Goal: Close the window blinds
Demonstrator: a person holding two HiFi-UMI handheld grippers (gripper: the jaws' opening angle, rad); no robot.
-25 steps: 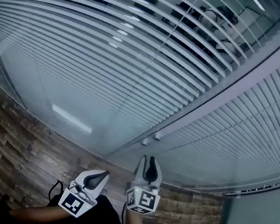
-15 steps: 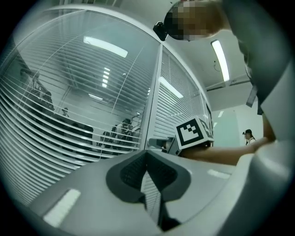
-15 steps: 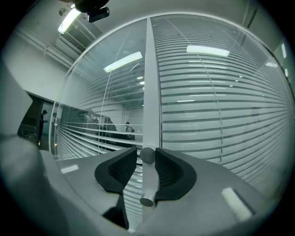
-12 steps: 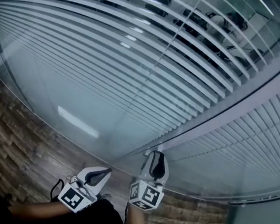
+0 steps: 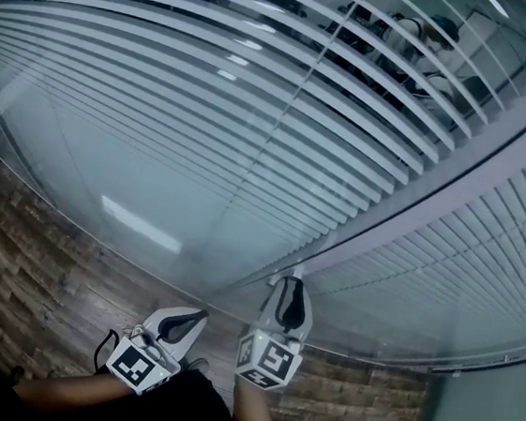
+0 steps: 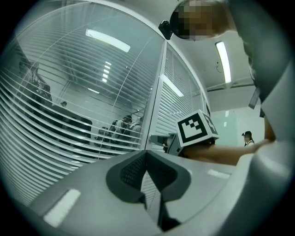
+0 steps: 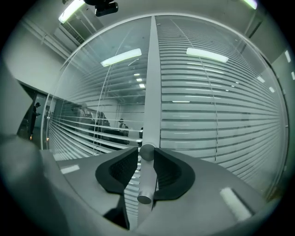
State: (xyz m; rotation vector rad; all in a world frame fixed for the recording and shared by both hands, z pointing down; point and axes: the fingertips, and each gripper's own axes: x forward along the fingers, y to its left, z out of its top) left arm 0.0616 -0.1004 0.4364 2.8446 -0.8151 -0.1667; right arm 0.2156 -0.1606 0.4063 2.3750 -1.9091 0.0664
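Window blinds (image 5: pixel 209 104): slats tilted open, filling upper frame; right hand-held gripper (image 5: pixel 289 297), lower centre: jaws, just closing, clamped on grey control rod (image 7: pixel 145 179) at foot of window post (image 5: pixel 454 194); left hand-held gripper (image 5: pixel 186 321), lower left: jaws together, empty.

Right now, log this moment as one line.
right gripper: fingers just closed further, on knob | left gripper: shut, empty | blinds: slats left of frame open
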